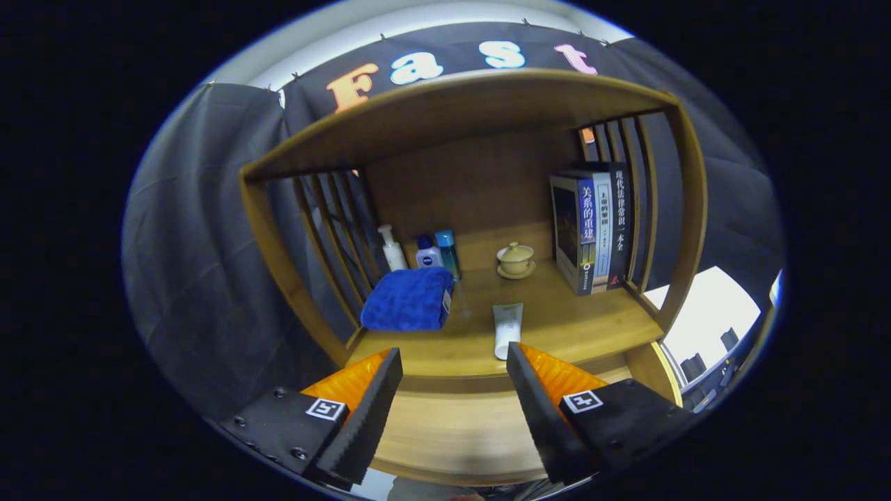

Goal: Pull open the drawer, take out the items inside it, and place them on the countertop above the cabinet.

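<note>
My gripper point(454, 365) is open, its two black-and-orange fingers spread apart with nothing between them. Just beyond the right fingertip a pale green-and-white tube point(507, 327) lies on the wooden countertop point(557, 323) of the cabinet, its white cap toward me. A folded blue towel point(408, 299) rests on the countertop ahead of the left finger. Below the fingers is the light wooden drawer front point(456, 431), seen from above; I cannot tell whether it is open.
At the back of the shelf stand a white pump bottle point(392, 248), a white bottle with a blue cap point(428, 254) and a teal one point(447, 250). A lidded cup on a saucer point(516, 260) sits mid-back. Upright books point(592, 229) lean against the right slats.
</note>
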